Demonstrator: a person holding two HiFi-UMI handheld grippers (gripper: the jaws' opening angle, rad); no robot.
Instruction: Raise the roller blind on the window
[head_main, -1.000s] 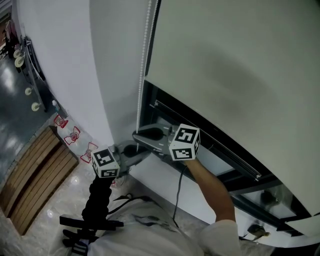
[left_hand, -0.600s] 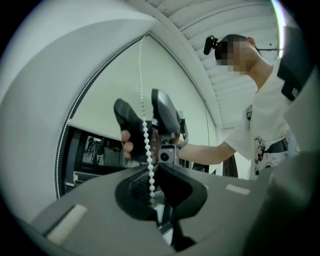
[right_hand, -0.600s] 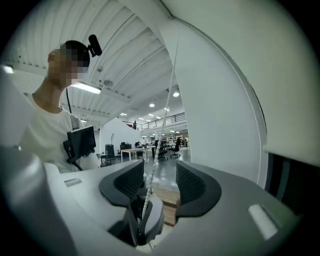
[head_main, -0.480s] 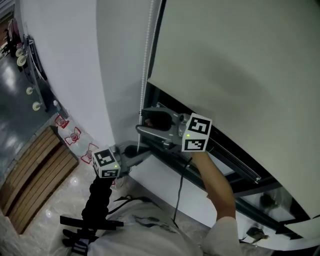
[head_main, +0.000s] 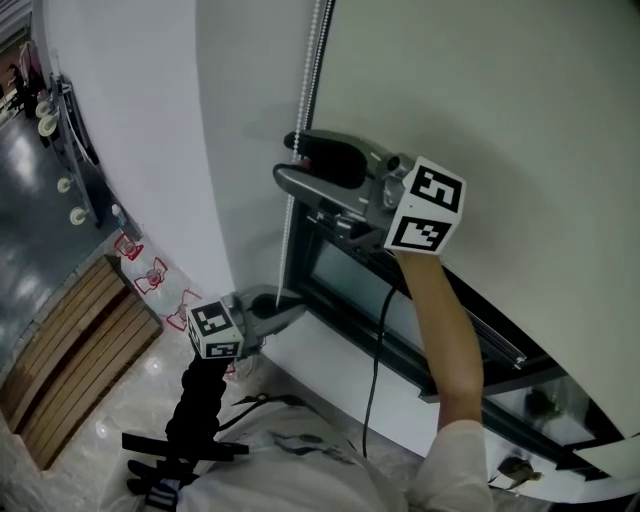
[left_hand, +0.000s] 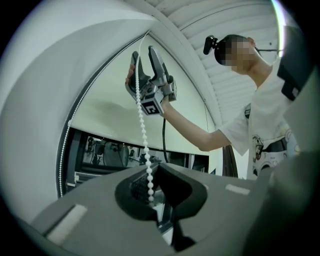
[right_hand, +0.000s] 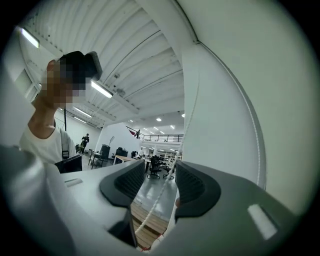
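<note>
Roller blind (head_main: 480, 110) is hanging barely raised — left gripper (left_hand: 152, 187) is pinching the bead chain (left_hand: 143, 132), right gripper's (right_hand: 159, 182) fingers, just opened wide, straddling it.

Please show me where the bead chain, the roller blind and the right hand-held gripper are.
bead chain (left_hand: 144, 136): left gripper view, middle of the strand.
roller blind (head_main: 500, 100): head view, plain fabric.
right hand-held gripper (head_main: 285, 158): head view, between its fingertips.

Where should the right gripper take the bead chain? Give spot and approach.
Grip the bead chain on its taut vertical run, above the left gripper clamped on it below. Come in level from the room side, one jaw each side of the strand. The right gripper straddles it there; its jaws, just opened, have begun closing without pinching yet.
</note>
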